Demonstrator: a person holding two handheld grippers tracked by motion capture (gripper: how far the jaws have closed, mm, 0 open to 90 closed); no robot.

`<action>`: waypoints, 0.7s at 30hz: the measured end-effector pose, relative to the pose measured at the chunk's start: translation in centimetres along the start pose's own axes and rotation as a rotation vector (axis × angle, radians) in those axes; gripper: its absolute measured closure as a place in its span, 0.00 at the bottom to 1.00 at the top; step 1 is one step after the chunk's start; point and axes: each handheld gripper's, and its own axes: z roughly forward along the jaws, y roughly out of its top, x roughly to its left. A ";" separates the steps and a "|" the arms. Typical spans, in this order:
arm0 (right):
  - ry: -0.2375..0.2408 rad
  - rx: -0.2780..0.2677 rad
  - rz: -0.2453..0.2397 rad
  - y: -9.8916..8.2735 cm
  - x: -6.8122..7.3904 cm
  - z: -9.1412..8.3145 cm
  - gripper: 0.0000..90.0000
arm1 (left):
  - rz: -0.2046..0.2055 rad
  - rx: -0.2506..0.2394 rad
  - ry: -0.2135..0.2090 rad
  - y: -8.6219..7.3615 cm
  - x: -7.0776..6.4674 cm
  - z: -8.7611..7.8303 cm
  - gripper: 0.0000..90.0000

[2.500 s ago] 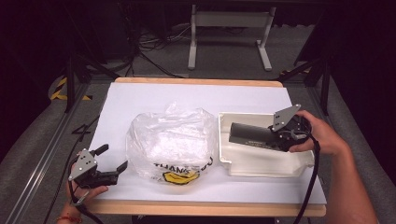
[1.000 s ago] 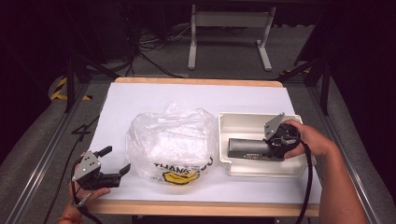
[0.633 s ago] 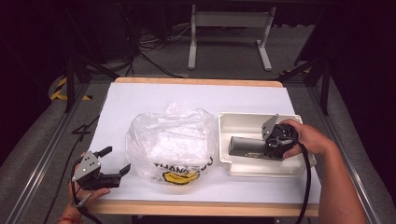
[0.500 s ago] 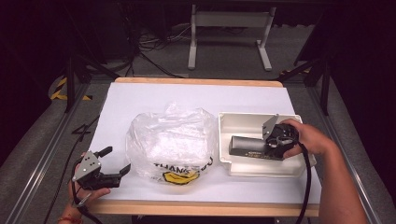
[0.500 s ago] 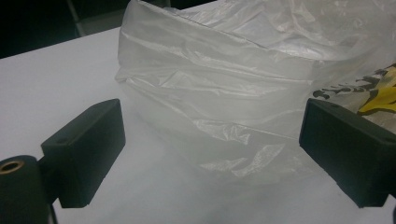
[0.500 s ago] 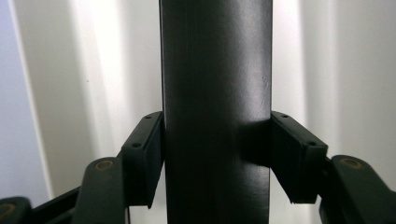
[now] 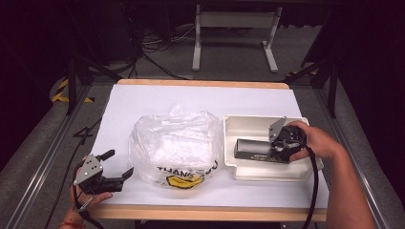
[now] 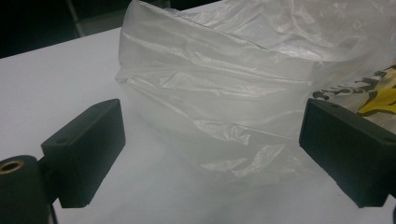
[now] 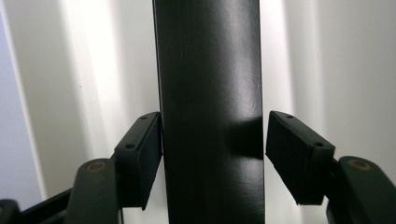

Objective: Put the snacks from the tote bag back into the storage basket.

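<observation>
Right claw (image 7: 260, 149) sits inside the white tray (image 7: 248, 125) at the right of the high view, and its jaws have just been opening around the black box (image 7: 252, 150). In the right gripper view the box (image 9: 210, 112) runs straight up the middle of the frame between the two pads; the left one looks like it touches the box side or nearly so, the right one stands clear with a sliver of tray showing between, so it isn't pinching anymore.

Box lies flat on the tray floor, long axis running left-right in the high view, one end pointing at the tray's left wall and the other tucked under the claw. It's roughly centred front to back, with bare tray floor above and below it in the frame.

Left claw (image 7: 117, 165) hangs near the lower left corner of the bench (image 7: 157, 98), jaws spread wide with nothing between them, aimed at the crumpled clear plastic bag (image 7: 174, 145). In the left gripper view the bag (image 8: 243, 84) bulges just ahead of the pads. Bag and tray sit just beside each other mid-bench; the far half of the white top is bare.
</observation>
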 end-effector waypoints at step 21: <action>-0.090 0.003 0.034 -1.2 0.1 -1.3 0.40 | -0.003 -0.007 0.005 0.0 0.0 0.0 0.09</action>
